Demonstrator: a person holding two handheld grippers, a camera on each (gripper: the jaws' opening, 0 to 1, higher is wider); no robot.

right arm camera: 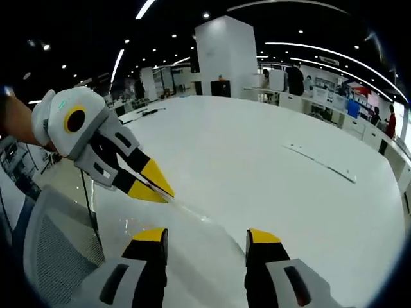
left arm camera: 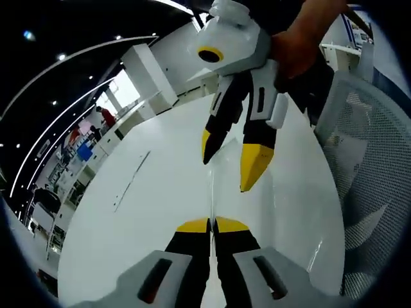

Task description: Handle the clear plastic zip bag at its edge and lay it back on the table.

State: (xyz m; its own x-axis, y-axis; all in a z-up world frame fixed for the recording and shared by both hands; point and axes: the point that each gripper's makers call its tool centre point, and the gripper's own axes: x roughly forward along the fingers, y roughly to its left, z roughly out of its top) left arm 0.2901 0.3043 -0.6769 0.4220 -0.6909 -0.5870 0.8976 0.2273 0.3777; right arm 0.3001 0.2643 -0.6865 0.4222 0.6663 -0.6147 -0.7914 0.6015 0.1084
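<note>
L tongs point(left arm camera: 212, 224) clamped together on near edge of clear zip bag point(right arm camera: 186, 208), held just above white bench point(right arm camera: 270, 167). R tongs point(right arm camera: 207, 237) apart, gripping nothing, bag edge between tips. Mesh chair point(left arm camera: 372, 167) at bench's right side.

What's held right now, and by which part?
Left hand-held gripper is shut on the clear zip bag at its edge; right hand-held gripper is open, holding nothing.

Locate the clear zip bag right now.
In the left gripper view the clear zip bag hangs edge-on above the white table, pinched in the shut left gripper, below the open right gripper.
</note>
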